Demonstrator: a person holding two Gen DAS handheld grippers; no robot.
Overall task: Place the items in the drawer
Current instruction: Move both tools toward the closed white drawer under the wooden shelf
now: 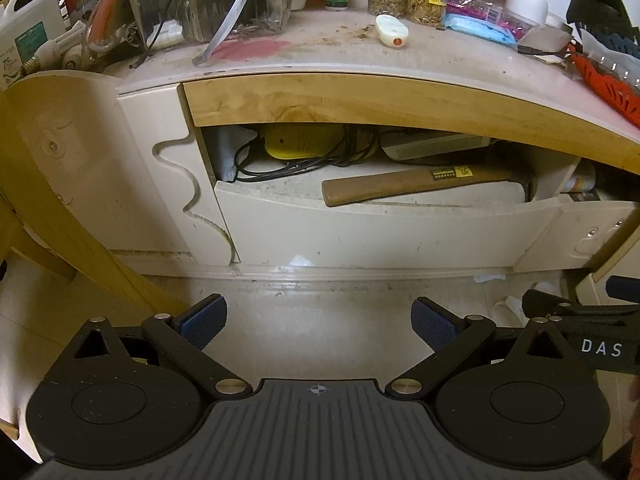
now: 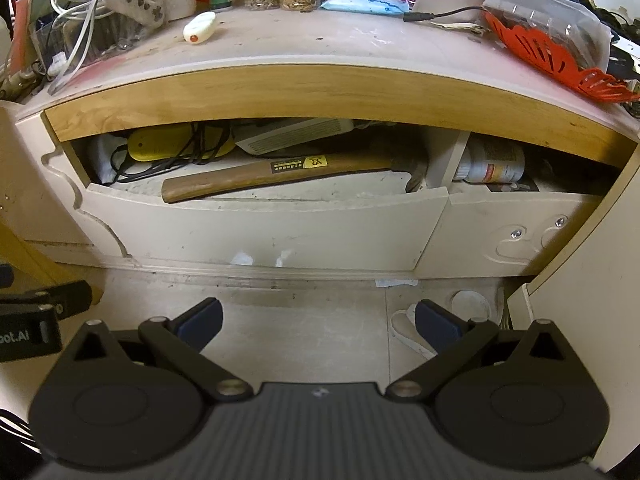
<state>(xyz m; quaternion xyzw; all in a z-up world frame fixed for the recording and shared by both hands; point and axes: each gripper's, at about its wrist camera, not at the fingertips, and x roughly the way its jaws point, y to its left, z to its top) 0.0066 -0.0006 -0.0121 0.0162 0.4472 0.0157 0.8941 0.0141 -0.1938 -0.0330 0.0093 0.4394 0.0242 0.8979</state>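
The cream drawer (image 1: 360, 232) (image 2: 260, 224) under the desk stands pulled open. Inside lie a hammer with a wooden handle (image 1: 416, 188) (image 2: 272, 178), a yellow device (image 1: 300, 144) (image 2: 168, 146) with black cables, and a white flat unit (image 1: 436, 146) (image 2: 296, 136). A small white bottle with an orange cap (image 1: 392, 30) (image 2: 200, 27) lies on the desk top. My left gripper (image 1: 318, 322) is open and empty, low in front of the drawer. My right gripper (image 2: 318, 322) is open and empty, also below the drawer front.
The desk top (image 1: 320, 52) (image 2: 320, 48) is crowded at the back with jars, a power strip (image 2: 136, 4), cables, a blue mask (image 2: 360, 4) and an orange plastic piece (image 2: 552, 60). A second open drawer on the right holds a white bottle (image 2: 492, 164). A wooden chair (image 1: 60, 216) stands left.
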